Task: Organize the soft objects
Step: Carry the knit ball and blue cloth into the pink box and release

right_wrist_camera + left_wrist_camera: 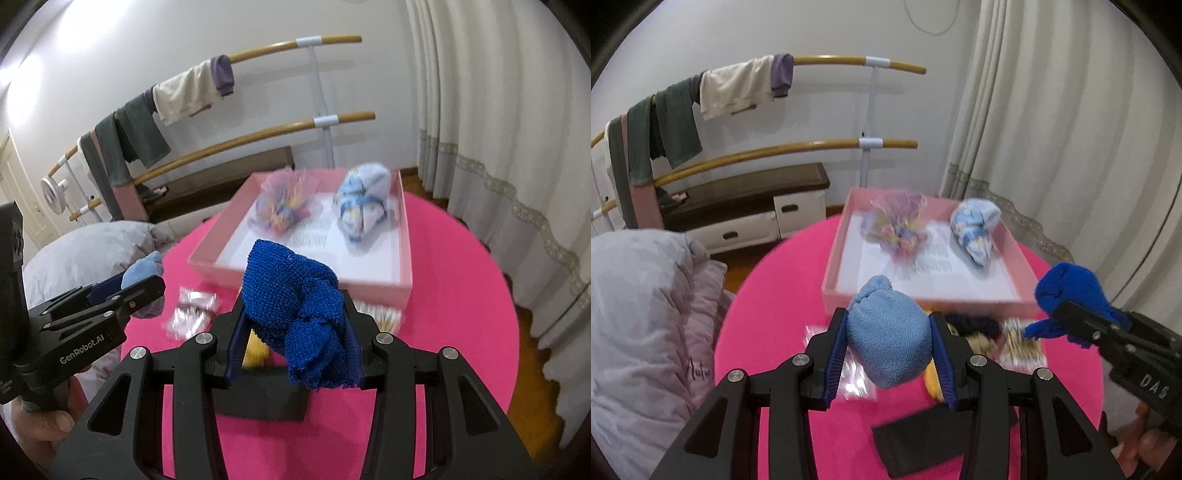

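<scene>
The left hand-held gripper [891, 345] clamps a light-blue fleece bundle [888, 338] at frame centre; the right hand-held gripper [295, 334] grips a royal-blue knit (knotted) [291, 302], pink tray [218, 267] above.

Even indoor light, motion blur, fisheye-bent edges

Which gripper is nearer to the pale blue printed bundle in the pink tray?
Right. The right gripper, gripping a royal blue knitted cloth, sits near the tray's corner below the bundle; the left gripper is farther left.
</scene>
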Action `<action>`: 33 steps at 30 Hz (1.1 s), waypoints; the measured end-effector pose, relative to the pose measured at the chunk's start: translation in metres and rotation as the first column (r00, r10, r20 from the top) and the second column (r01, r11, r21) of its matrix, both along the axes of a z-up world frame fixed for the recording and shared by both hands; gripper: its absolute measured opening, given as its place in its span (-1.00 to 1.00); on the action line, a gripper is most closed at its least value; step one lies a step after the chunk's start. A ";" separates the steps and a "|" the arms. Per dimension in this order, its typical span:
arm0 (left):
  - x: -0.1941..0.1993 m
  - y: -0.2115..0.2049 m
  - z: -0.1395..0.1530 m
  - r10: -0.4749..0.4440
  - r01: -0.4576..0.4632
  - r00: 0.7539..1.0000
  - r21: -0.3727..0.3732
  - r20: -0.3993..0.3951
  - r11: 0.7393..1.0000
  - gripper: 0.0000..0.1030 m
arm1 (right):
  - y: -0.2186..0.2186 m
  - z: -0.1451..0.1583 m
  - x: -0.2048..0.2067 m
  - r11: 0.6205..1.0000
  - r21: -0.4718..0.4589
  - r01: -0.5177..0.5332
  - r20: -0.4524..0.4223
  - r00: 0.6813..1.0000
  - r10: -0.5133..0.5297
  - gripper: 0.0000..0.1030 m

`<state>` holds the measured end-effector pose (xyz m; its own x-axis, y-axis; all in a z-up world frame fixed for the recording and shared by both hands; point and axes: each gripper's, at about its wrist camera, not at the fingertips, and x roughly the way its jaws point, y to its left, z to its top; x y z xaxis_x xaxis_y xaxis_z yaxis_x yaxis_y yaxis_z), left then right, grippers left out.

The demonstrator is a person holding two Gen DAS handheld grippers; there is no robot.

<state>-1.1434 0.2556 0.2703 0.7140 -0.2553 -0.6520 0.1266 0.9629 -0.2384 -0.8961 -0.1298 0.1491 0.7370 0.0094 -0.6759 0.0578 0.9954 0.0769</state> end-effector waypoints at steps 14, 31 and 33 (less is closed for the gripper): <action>0.106 -0.012 0.012 0.014 -0.014 1.000 0.009 0.021 1.000 -0.22 | -0.013 0.028 0.089 1.000 0.026 -0.017 0.005 1.000 0.017 -0.20; 0.257 -0.072 -0.032 -0.012 0.016 0.994 0.034 -0.112 0.999 -0.22 | -0.040 -0.030 0.182 0.995 0.091 0.046 -0.151 0.988 -0.032 -0.19; 0.266 -0.074 -0.036 -0.013 0.017 0.993 0.037 -0.116 0.999 -0.22 | -0.041 -0.035 0.187 0.995 0.090 0.049 -0.162 0.986 -0.034 -0.19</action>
<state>-0.8774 0.1819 0.2345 0.6294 -0.2390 -0.7394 0.1146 0.9697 -0.2159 -0.7091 -0.1704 0.1139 0.6205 0.0498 -0.7827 0.1184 0.9806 0.1563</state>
